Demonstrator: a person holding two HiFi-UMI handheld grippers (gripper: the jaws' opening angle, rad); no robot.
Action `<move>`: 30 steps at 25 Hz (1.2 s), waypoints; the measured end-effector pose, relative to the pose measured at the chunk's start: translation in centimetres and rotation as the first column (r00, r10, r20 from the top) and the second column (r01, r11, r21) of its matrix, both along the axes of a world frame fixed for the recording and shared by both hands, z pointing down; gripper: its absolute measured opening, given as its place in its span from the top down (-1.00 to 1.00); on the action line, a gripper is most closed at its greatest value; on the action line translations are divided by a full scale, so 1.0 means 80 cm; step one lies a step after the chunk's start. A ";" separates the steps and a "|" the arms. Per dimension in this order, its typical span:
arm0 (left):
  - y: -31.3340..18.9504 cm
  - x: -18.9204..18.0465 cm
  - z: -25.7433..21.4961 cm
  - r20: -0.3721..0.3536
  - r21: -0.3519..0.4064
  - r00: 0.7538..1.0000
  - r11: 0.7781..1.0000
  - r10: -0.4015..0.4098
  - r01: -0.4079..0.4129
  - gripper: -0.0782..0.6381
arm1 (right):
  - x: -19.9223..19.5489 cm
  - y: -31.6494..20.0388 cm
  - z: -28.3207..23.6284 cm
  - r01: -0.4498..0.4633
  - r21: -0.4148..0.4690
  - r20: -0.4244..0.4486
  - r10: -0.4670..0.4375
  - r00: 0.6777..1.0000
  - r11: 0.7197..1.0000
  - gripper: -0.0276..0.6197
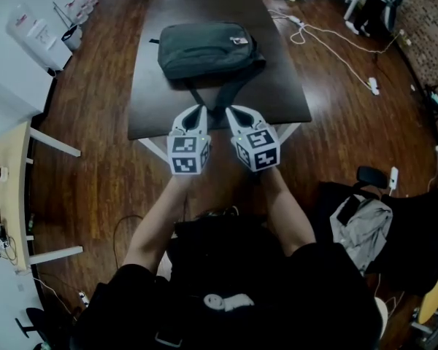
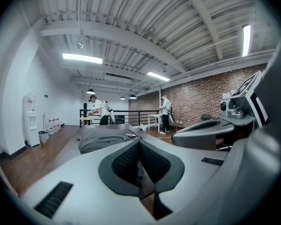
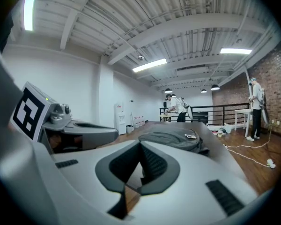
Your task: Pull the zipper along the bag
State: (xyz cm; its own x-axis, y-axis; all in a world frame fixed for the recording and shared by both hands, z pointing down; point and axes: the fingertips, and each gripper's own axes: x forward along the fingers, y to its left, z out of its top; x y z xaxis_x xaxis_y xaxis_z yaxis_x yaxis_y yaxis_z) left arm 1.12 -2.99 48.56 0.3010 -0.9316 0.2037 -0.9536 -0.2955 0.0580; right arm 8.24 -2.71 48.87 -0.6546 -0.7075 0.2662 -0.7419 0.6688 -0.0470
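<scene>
A dark grey-green bag [image 1: 204,49] lies flat on the far half of a dark table [image 1: 281,97], its strap [image 1: 213,93] trailing toward the near edge. Side by side at that near edge, short of the bag, are my left gripper [image 1: 196,112] and right gripper [image 1: 234,112]. Both point at the bag with their jaws together and nothing between them. The left gripper view has the bag [image 2: 107,137] ahead, beyond the shut left gripper [image 2: 139,143]. From the right gripper view the bag [image 3: 171,137] also lies ahead of the shut right gripper [image 3: 141,146]. I cannot make out the zipper pull.
A white cable and power strip [image 1: 336,46] run over the wooden floor to the right of the table. A chair with a grey garment [image 1: 361,221] stands at my right, a pale table [image 1: 7,166] at my left. Two people [image 2: 165,114] stand far off by a railing.
</scene>
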 end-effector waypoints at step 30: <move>0.184 -0.062 -0.006 -0.076 -0.019 0.996 0.998 0.051 -0.053 0.78 | -0.045 0.187 -0.021 -0.169 0.009 0.043 0.169 0.985 0.986 0.88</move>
